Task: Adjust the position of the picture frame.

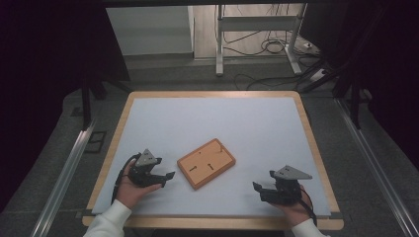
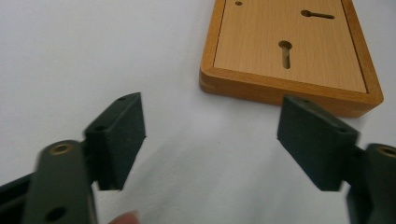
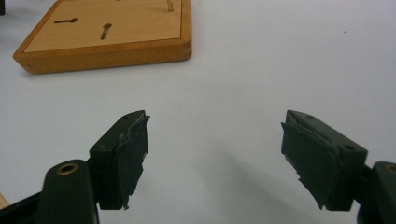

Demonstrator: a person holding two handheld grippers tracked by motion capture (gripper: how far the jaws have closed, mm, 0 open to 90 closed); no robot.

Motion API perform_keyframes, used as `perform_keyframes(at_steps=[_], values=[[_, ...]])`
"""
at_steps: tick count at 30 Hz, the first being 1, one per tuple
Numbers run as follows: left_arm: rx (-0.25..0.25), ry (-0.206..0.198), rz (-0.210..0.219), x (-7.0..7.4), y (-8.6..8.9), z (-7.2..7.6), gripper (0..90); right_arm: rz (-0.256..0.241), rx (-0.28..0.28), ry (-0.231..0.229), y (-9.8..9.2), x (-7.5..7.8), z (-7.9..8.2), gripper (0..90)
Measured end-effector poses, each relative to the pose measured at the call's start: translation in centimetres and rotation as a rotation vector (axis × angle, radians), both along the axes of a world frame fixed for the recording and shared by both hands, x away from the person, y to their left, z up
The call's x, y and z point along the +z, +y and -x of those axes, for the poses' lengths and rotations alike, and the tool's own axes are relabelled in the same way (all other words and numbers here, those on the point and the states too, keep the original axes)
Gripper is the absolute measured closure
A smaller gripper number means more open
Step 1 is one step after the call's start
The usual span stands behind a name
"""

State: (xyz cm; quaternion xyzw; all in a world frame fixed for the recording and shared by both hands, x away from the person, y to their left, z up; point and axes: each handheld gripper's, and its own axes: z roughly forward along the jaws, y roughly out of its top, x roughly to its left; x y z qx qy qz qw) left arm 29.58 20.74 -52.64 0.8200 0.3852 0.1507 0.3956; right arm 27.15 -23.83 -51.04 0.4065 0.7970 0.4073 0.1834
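Left claw [image 2: 210,135] wide open (empty), right claw [image 3: 215,154] likewise, wooden board [image 1: 206,163] near.

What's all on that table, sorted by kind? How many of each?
Wooden board with keyhole slots: 1
Hand-held grippers, both open and empty: 2, left gripper and right gripper
White mat covering the table: 1
Total: 4

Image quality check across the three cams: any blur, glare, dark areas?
High view: surroundings dark, wooden board evenly lit, no glare. Left gripper view: near jaw bracket smeared, left gripper jaws soft, board sharper. Right gripper view: right gripper crisp, soft shadow beneath.
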Motion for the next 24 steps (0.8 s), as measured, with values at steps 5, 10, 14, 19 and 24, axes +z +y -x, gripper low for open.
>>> perform_keyframes(at_steps=[5,10,14,19,24], values=[[0.015,-0.020,0.017,0.7,0.5,-0.6,68.7,0.007,0.004,0.001,0.2,-0.1,-0.1,22.5],[0.009,-0.014,-0.002,1.0,0.3,-2.1,88.1,0.017,0.008,0.001,0.3,-0.2,-0.1,22.4],[-0.034,-0.008,-0.063,1.1,-0.6,-5.3,90.0,0.018,0.004,0.010,0.3,-0.3,-0.2,22.3],[-0.070,0.039,-0.064,0.0,-1.5,-7.0,90.0,0.020,-0.004,0.009,0.2,-0.2,-0.2,22.3],[-0.097,0.066,-0.039,-0.4,-1.6,-7.3,90.0,0.006,-0.014,0.017,-0.2,-0.3,-0.2,22.1]])
